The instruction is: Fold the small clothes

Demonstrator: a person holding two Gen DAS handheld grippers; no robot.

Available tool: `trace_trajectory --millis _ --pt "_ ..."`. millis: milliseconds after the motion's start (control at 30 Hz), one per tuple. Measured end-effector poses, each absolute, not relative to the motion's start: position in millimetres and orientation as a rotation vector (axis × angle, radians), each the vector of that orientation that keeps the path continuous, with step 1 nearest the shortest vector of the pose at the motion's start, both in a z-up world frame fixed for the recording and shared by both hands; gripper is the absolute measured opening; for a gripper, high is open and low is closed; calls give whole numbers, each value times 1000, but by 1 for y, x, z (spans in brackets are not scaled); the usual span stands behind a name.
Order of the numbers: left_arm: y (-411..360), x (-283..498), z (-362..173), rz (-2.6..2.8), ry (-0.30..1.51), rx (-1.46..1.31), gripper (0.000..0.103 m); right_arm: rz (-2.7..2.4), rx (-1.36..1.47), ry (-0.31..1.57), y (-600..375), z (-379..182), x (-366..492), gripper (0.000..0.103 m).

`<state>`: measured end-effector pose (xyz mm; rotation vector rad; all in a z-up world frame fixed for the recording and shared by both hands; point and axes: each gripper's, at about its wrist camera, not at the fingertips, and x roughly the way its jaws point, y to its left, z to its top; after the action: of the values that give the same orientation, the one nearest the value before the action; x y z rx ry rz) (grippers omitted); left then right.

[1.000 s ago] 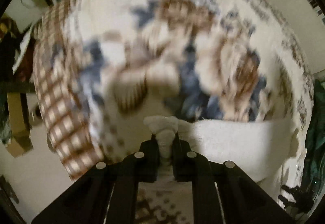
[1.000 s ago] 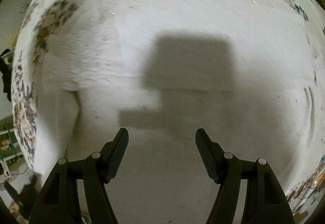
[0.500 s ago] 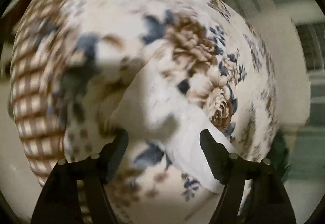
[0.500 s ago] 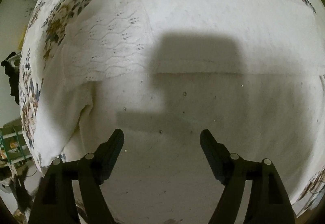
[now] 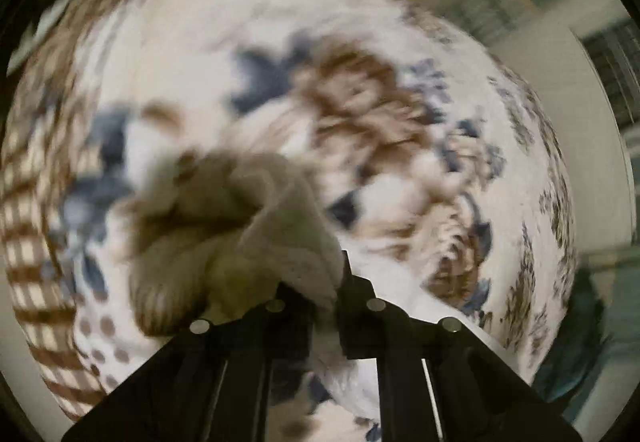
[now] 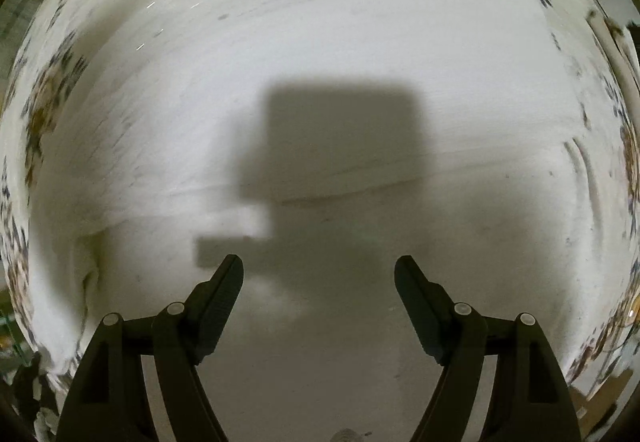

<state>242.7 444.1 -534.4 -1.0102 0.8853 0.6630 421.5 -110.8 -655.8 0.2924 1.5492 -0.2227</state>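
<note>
1. Left gripper (image 5: 324, 282): jaws pinching a bunched bit of the garment (image 5: 240, 226), lifted over the floral bedspread (image 5: 400, 121).
2. Right gripper (image 6: 319, 282): jaws spread, nothing between, above the garment's flat part mid-bed.
3. Step: prob. carrying a fold over.
4. Next: lay it flat, edges aligned.

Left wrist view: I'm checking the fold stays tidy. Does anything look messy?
Yes. The cream garment is bunched in a crumpled wad at the left gripper, not flat on the floral bedspread. Blur hides detail.
</note>
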Motion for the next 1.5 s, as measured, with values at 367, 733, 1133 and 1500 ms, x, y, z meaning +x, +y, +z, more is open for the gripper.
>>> trace_trajectory --millis 367,733,1133,1500 --pt "246 365 -393 307 879 -420 7 -201 388 1475 -236 -618 400 80" --pt "-85 420 -414 -143 1068 -350 8 -192 414 1459 -373 -597 410 80" --pt "-116 412 -392 33 978 -239 101 -72 513 1440 -443 -563 407 80" --pt "61 342 -438 514 1102 -155 101 47 511 1451 -384 -627 492 79"
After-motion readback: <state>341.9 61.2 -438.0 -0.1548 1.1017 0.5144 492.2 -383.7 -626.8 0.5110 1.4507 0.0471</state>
